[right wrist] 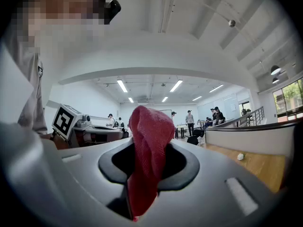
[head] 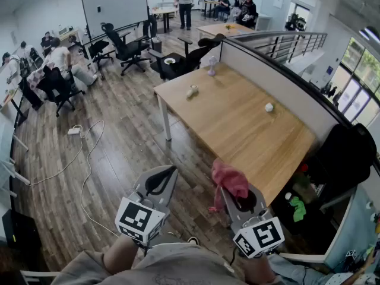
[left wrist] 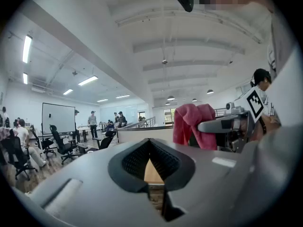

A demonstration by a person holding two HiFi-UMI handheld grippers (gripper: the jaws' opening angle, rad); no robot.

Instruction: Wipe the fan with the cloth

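Pink cloth (right wrist: 146, 141) sticks up from the right hand-held gripper (head: 235, 196), clamped between its jaws.

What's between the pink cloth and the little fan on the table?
In the head view, only bare table lies between the cloth and the fan.

Open office: wood floor (head: 119, 129), long wooden table (head: 237, 132) along a low partition (head: 279, 83), black office chairs (head: 126, 51), whiteboard (head: 114, 8) at back, windows (head: 355, 85) right, ceiling strip lights (right wrist: 122, 85) on.
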